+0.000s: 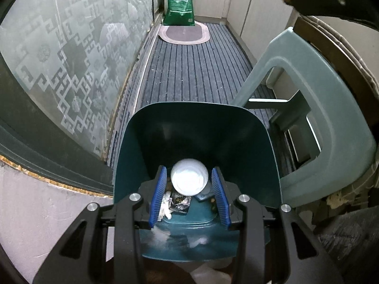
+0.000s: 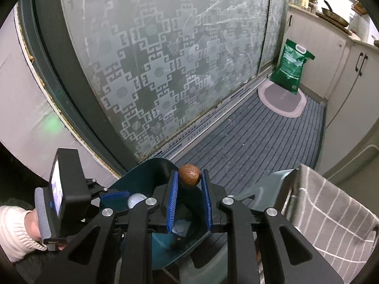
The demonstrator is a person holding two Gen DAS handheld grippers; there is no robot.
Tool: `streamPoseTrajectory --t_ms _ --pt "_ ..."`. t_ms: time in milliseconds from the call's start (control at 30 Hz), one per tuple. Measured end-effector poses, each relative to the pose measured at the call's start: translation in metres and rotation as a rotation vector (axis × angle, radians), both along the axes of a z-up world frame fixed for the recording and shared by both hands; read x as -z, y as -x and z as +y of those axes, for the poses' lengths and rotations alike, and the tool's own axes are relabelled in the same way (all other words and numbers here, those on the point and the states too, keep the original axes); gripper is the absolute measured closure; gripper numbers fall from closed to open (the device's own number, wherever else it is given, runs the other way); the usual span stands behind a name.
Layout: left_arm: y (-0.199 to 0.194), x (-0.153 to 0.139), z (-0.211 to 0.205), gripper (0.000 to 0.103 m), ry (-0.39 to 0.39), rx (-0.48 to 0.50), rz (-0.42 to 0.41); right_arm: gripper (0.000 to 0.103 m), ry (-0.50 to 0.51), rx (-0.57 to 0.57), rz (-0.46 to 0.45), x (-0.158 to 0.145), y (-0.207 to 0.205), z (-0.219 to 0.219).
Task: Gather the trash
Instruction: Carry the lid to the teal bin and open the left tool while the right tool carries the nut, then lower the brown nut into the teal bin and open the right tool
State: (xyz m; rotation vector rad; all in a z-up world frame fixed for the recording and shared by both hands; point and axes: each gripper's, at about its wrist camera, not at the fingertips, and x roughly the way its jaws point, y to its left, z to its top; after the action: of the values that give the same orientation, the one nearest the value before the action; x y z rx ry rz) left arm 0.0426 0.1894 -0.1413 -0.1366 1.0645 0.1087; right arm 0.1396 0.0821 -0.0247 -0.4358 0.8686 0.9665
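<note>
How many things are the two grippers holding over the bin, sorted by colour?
White: 1, the white ball in the left gripper.
Brown: 1, the brown nut in the right gripper.
Total: 2, both above the dark teal bin.

A narrow kitchen passage: a frosted glass door (image 2: 165, 71) etched with a geometric fret pattern runs along a striped grey floor mat (image 1: 194, 71). An oval rug (image 1: 184, 33) and a green sack (image 1: 181, 4) (standing upright) sit at the far end beside pale cabinets (image 2: 327, 54).
</note>
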Motion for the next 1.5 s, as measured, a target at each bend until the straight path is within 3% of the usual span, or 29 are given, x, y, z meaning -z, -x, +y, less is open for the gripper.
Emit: streamPoseTrajectory --t_ms 167,267,833,1067,1500 --pt "0.008 -0.004 0.009 0.061 0.006 -0.01 -0.015 0.083 0.026 -0.006 0.025 0.013 0.002 0.01" --pt "0.013 -0.013 0.014 0.07 0.005 -0.026 -0.039 0.083 0.05 -0.011 0.042 0.023 0.004 0.017" --pt "0.038 -0.087 0.033 0.085 0.049 -0.092 -0.245 0.083 0.199 -0.057 0.129 0.092 0.019 0.049" --pt "0.044 -0.11 0.032 0.086 0.053 -0.095 -0.309 0.083 0.29 -0.085 0.124 0.119 0.032 0.055" --pt "0.054 -0.143 0.031 0.086 0.063 -0.105 -0.401 0.082 0.392 -0.095 0.09 0.14 0.045 0.053"
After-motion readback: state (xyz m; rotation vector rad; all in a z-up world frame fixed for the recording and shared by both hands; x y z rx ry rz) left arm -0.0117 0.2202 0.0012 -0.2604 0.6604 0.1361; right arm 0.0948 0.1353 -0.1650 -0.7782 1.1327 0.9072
